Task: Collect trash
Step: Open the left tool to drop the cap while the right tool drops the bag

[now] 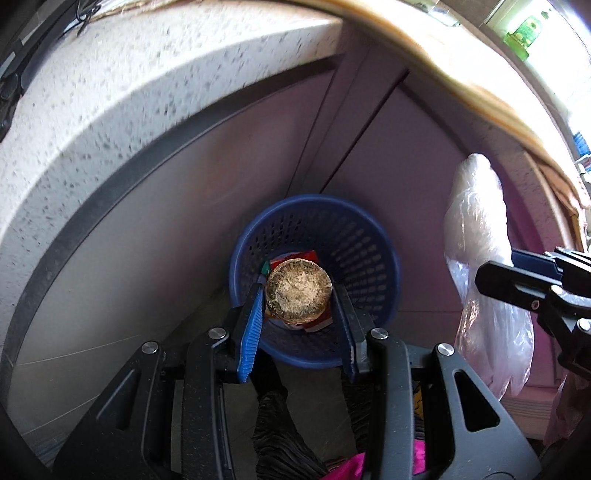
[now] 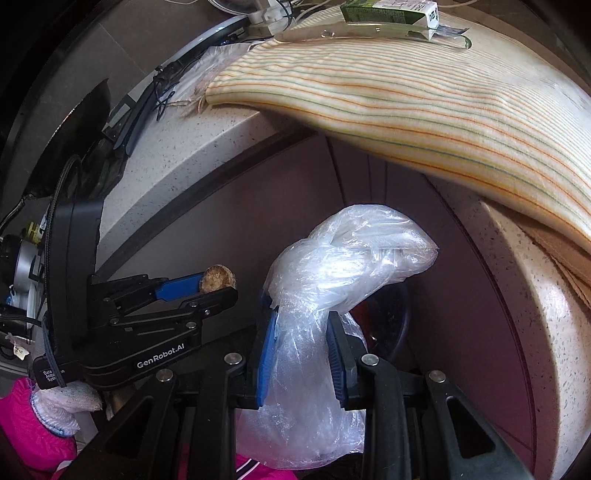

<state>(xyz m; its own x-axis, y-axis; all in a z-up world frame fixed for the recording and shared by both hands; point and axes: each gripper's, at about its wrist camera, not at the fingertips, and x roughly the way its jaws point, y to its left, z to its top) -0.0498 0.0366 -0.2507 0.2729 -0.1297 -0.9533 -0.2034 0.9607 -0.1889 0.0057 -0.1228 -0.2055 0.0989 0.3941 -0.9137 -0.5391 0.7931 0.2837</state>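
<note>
The left gripper (image 1: 299, 291) points down at a blue bin (image 1: 314, 236) on the floor, in front of the cabinet under the counter (image 1: 110, 110). Its two blue pads are closed on a round brown disc (image 1: 298, 290), dry and pale in the middle. The disc hangs over the bin's opening. Inside the bin, under the disc, lies some red and white packaging (image 1: 314, 258).

The right gripper (image 2: 301, 332) holds a crumpled clear plastic bag (image 2: 343, 258). Its pads press the bag at the narrow middle part; the top of the bag swells above the fingers and the rest hangs down below them. In the left wrist view this bag is to the right of the bin, near it but not over it. In the right wrist view the bin's dark rim (image 2: 402, 314) shows just behind the bag.

A striped cloth (image 2: 406, 99) hangs over the counter edge above. On it, at the far side, stands a green carton (image 2: 388, 11). A white glove with a pink sleeve (image 2: 37, 435) shows at the bottom left.
</note>
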